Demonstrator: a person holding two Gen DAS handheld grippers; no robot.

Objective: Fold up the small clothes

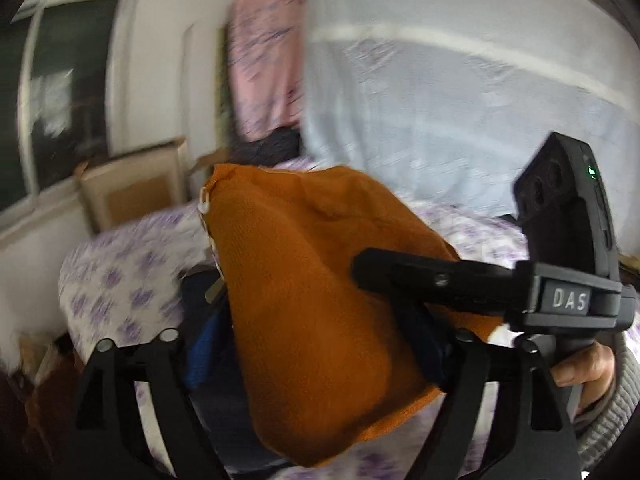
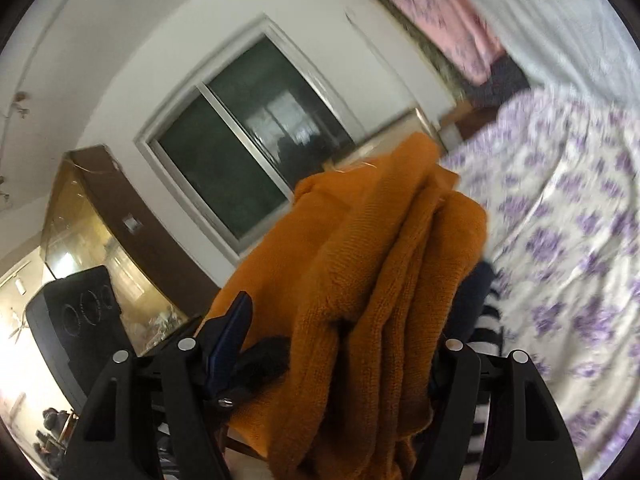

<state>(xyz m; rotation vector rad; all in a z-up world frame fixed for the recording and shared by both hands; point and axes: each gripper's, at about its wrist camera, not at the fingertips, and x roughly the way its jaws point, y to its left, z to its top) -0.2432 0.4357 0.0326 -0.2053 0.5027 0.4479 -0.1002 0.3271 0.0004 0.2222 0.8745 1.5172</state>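
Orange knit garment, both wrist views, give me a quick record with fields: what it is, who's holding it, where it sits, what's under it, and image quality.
item: orange knit garment, bunched in thick layers
left gripper: fingers mostly hidden by the cloth, grip cannot be confirmed
right gripper: cloth bunched between its fingers, closure unclear
position: lifted above the bed
surface below: floral purple bedsheet
other cloth: dark garment under the orange one
background: window, white wall
image quality: motion blur in both views

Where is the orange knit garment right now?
The orange knit garment is lifted above the floral bedsheet, bunched between both grippers' jaws, filling the centre of each wrist view.
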